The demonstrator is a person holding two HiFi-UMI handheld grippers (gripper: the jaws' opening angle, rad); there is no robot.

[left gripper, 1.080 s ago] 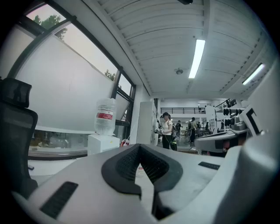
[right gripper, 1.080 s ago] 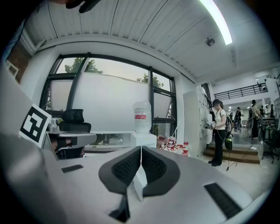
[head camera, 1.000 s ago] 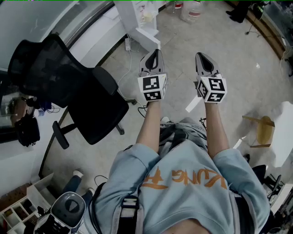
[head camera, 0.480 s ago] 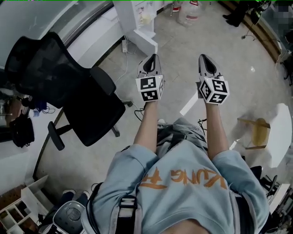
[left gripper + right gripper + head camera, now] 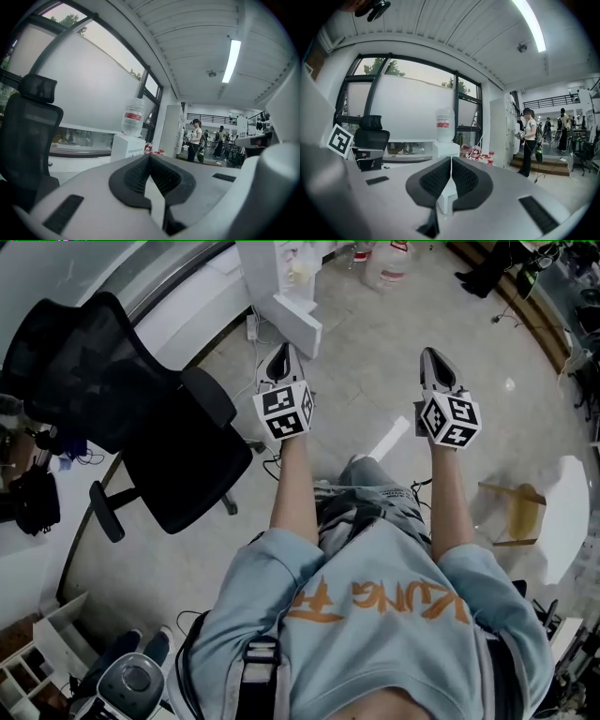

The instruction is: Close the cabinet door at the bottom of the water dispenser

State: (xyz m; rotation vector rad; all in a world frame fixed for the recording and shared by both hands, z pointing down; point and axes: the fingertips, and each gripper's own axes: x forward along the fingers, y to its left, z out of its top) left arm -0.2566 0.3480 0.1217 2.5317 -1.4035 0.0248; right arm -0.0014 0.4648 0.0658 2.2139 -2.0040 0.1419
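The white water dispenser (image 5: 272, 268) stands at the top of the head view, its bottom cabinet door (image 5: 298, 322) swung out over the floor. My left gripper (image 5: 280, 356) is shut and empty, its tip just below and left of that door. My right gripper (image 5: 433, 360) is shut and empty too, farther right over bare floor. In the left gripper view the dispenser (image 5: 126, 146) with its bottle (image 5: 133, 117) stands ahead beyond the jaws. The right gripper view shows the dispenser (image 5: 445, 149) and bottle (image 5: 444, 123) straight ahead, farther off.
A black office chair (image 5: 141, 418) stands close on the left, next to my left arm. Cables (image 5: 267, 460) lie on the floor near it. Water jugs (image 5: 389, 263) sit behind the dispenser. A wooden stool (image 5: 520, 512) is at the right. A person (image 5: 528, 140) stands far off.
My left gripper has moved left and forward, toward the open door of the dispenser. The right gripper has drifted slightly to the right. Both stay shut.
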